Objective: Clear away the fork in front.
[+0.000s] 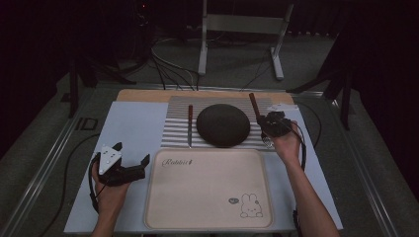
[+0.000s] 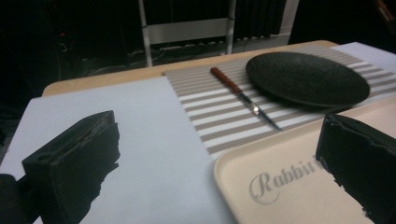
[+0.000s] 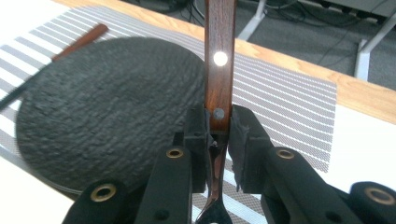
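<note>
— Fork (image 3: 219, 60), that's what the right gripper (image 3: 218, 122) has: a dark reddish-brown wooden handle with two pale metal rivets in it, one bright and round higher up, one duller right at the pads. Below the pads a thin shiny metal neck runs back toward the gripper's body.

— How is it caught?

— The two black jaws are pinched narrow on the low end of the handle, one pad against each flat side. Nearly all the wood sticks out past the tips.

— Which way does it point?

— The long axis runs straight out along the jaws, handle end away from the hand. In the high view the fork (image 1: 254, 106) slants up and away from the right gripper (image 1: 273, 123), toward the far edge of the table. It's clear of the striped placemat (image 1: 175, 129), over it, just off the right rim of the dark round plate (image 1: 223, 124).

— And the other hand?

— The left gripper (image 1: 131, 158) sits near the front left, jaws spread wide with nothing between them, one over the pale sheet (image 2: 140, 140), the other over the corner of the cream tray (image 2: 280, 186). Ahead of them a knife (image 2: 243, 97) with the same wooden handle lies flat on the placemat, left of the plate.
</note>
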### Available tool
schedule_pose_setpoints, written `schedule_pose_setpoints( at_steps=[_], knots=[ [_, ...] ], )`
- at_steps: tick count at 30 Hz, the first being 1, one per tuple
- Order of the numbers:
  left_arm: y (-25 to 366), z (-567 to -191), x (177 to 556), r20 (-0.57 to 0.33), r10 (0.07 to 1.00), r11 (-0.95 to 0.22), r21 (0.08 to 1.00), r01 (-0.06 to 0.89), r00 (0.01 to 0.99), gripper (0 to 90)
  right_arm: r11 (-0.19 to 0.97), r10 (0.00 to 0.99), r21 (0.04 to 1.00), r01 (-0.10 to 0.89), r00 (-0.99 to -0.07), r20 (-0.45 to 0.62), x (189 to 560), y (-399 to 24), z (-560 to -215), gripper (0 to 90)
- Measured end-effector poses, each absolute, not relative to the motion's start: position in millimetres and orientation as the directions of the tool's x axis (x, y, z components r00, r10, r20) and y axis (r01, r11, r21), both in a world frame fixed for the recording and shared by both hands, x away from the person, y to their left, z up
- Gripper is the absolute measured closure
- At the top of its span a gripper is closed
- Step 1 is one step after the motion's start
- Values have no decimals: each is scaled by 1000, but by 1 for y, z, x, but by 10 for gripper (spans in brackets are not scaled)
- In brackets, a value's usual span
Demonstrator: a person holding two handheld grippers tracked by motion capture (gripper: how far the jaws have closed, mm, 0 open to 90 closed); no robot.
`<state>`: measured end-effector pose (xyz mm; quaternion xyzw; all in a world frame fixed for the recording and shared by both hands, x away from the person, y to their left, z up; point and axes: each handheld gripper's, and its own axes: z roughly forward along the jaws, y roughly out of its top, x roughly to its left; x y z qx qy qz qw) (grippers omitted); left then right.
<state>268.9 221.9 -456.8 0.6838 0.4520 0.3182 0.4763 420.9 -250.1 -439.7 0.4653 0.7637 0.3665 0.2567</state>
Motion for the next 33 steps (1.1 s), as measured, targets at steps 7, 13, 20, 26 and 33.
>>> schedule_pose_setpoints(
  at_steps=[7, 13, 20, 26, 33],
  knots=[
    [206, -443, 276, 16, 902, -160, 941, 300, 432, 1, 302, 885, 821, 484, -463, -53, 408, -240, -430, 780],
    [195, -432, 288, 0, 896, -144, 946, 290, 444, 1, 301, 874, 837, 457, -484, -50, 399, -233, -422, 781],
    [184, -421, 300, -22, 889, -123, 951, 284, 457, 1, 295, 861, 852, 432, -506, -41, 390, -227, -415, 780],
    [171, -418, 309, -32, 876, -125, 949, 289, 482, 1, 294, 851, 863, 410, -523, -41, 380, -223, -412, 781],
    [149, -412, 323, -45, 857, -119, 952, 283, 513, 1, 296, 835, 874, 384, -548, -42, 370, -216, -408, 781]
  ],
)
